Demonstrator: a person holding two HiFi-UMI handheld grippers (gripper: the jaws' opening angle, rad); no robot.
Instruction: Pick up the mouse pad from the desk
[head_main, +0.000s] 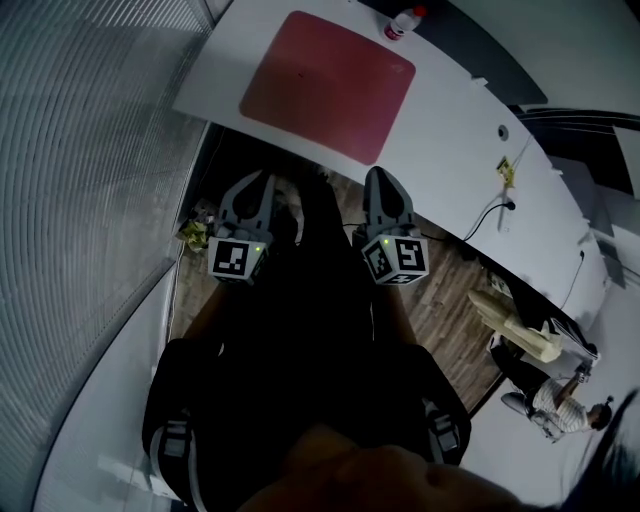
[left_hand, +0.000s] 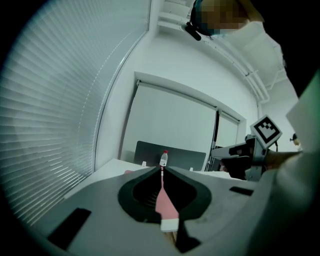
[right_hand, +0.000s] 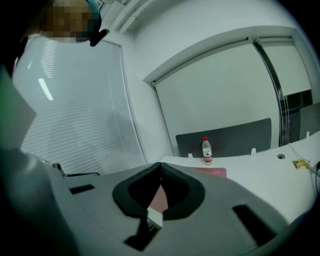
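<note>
A red mouse pad (head_main: 328, 85) lies flat on the white desk (head_main: 450, 150), near its left end. Both grippers hang over the floor short of the desk's front edge, apart from the pad. My left gripper (head_main: 261, 177) is shut with nothing in it, and my right gripper (head_main: 377, 172) is also shut and empty. In the left gripper view the closed jaws (left_hand: 162, 168) point at the desk, and a strip of the pad (left_hand: 164, 202) shows in the gap behind them. The right gripper view has its closed jaws (right_hand: 160, 164) left of the pad (right_hand: 212, 171).
A clear water bottle (head_main: 403, 22) with a red cap stands just behind the pad, in front of a dark partition (right_hand: 225, 137). A cable (head_main: 490, 215) and a small yellow item (head_main: 505, 172) lie further right on the desk. Window blinds (head_main: 90, 150) fill the left side.
</note>
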